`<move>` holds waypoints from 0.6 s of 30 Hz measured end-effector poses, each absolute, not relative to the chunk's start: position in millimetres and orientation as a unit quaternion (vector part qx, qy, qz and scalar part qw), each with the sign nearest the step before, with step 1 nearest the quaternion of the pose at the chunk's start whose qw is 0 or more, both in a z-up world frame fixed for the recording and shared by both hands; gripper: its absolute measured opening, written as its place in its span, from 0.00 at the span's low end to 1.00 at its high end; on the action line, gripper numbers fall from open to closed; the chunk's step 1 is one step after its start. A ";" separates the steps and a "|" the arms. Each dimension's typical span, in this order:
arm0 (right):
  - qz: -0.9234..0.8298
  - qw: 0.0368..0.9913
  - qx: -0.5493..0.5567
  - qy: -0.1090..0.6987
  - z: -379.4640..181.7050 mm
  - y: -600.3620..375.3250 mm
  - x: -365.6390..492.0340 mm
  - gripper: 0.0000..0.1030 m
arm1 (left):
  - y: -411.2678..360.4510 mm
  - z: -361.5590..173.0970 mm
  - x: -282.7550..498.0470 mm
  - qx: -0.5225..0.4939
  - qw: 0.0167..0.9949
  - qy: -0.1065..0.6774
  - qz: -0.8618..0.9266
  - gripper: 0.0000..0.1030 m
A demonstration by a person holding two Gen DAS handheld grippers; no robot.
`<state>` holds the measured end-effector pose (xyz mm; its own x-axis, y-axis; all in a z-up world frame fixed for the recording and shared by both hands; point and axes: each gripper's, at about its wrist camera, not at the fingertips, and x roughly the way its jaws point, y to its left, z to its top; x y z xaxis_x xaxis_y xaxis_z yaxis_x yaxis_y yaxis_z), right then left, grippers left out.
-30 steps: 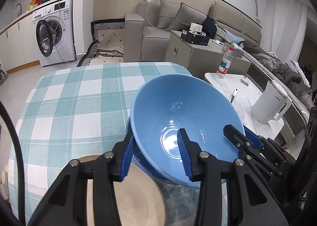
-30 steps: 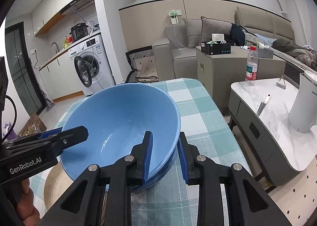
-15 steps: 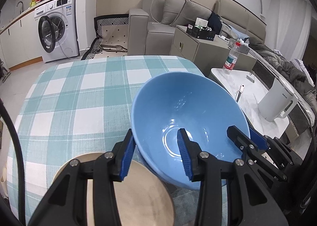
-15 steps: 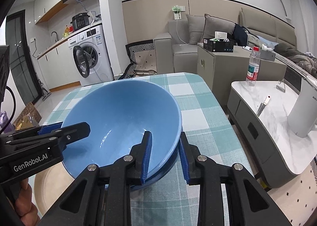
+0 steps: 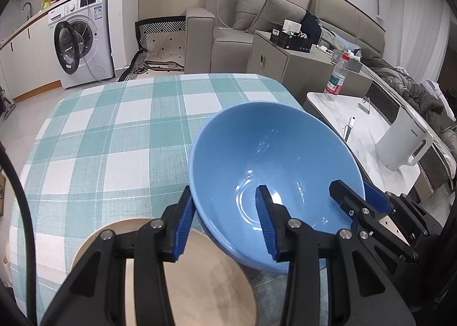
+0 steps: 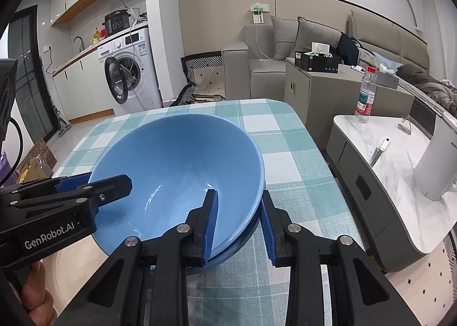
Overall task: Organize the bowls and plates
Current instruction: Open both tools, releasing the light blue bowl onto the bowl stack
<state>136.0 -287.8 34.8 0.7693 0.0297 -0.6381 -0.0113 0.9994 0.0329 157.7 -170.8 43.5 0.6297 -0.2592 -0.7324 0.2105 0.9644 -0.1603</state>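
Note:
A large blue bowl [image 5: 274, 166] is tilted above the checked tablecloth. My left gripper [image 5: 222, 220] straddles its near-left rim, one finger inside and one outside. My right gripper [image 6: 238, 217] straddles the opposite rim the same way; the bowl fills the middle of the right wrist view [image 6: 177, 171]. Both grippers are shut on the bowl's wall. A darker blue rim of a second bowl [image 6: 237, 243] shows just beneath it. A round beige plate [image 5: 205, 277] lies on the table under my left gripper.
The table [image 5: 114, 131] with the teal checked cloth stretches away in front. To the right stands a low marble side table [image 6: 400, 160] with a white kettle [image 5: 402, 140] and a water bottle [image 6: 367, 94]. A sofa and washing machine stand behind.
The bowl and both grippers have shifted a little toward me and lower over the table, so more of the beige plate shows. Both grips on the rim are unchanged.

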 end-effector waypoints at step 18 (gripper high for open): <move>0.015 0.938 0.004 0.348 27.5 -293.3 143.2 0.44 | -169.3 40.1 156.2 -0.023 0.901 0.411 -0.135 0.51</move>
